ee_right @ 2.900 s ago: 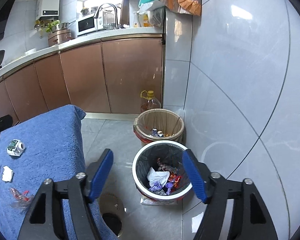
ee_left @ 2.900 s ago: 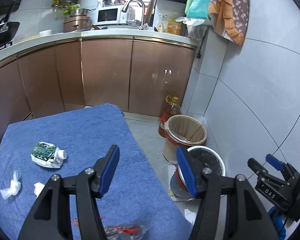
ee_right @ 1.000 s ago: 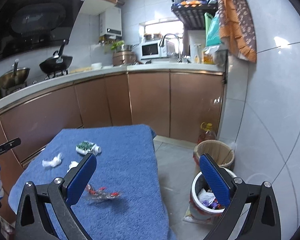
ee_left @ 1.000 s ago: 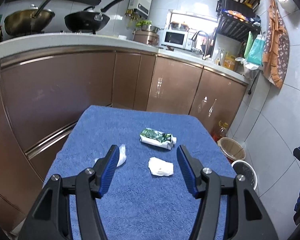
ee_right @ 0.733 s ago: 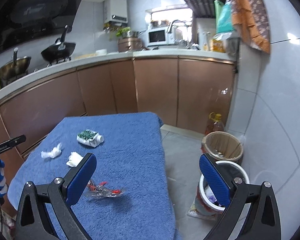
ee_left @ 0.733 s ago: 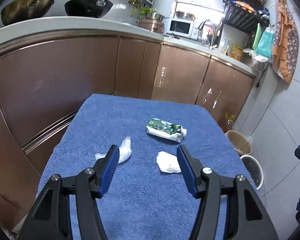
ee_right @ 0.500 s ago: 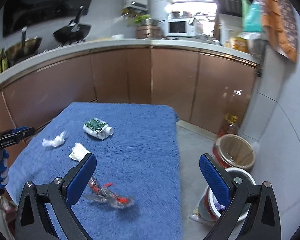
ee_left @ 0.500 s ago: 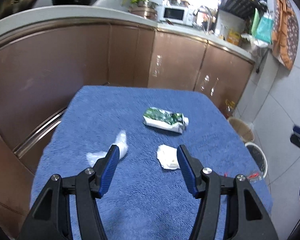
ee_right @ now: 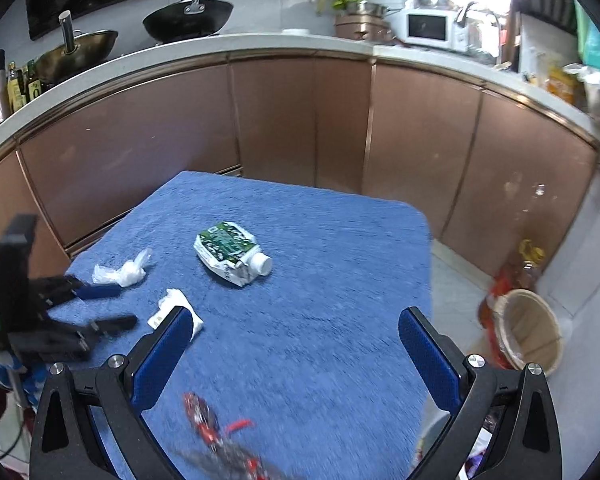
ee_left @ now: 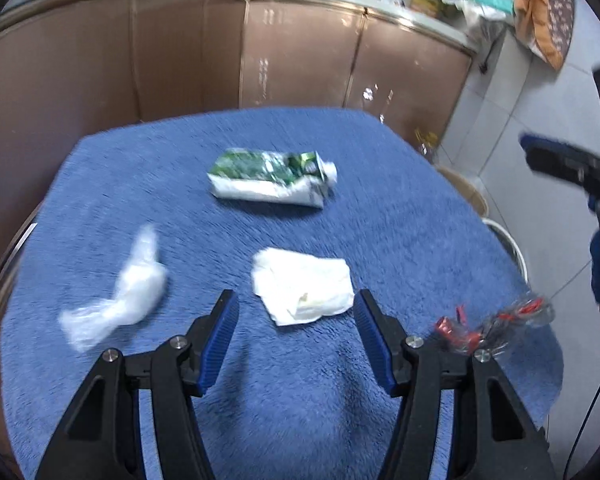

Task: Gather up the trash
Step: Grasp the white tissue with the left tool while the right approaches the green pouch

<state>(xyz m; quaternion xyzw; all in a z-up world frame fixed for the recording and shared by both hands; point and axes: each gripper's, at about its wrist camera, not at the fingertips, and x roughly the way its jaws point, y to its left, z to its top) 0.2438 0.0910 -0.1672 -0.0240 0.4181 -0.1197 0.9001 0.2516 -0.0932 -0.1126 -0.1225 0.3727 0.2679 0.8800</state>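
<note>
My left tongs point(ee_left: 294, 334) are wide apart and hold nothing. They hang low over the blue towel point(ee_left: 380, 216), and the white tissue point(ee_left: 304, 290) sits just past the tips, between the two blue pads. To its left lies a crumpled clear bag point(ee_left: 120, 296). Farther back is a squashed green and white carton point(ee_left: 270, 178), lying on its side with its cap to the right. A red and clear wrapper point(ee_left: 490, 326) is near the right edge of the towel.

My right tongs point(ee_right: 296, 344) are wide apart too — nothing in them. The wrapper point(ee_right: 220, 436) is low between their arms, blurry. Down on the floor to the right stands a tan bin point(ee_right: 526, 334) — beside it a bottle point(ee_right: 528, 264) by the cupboards.
</note>
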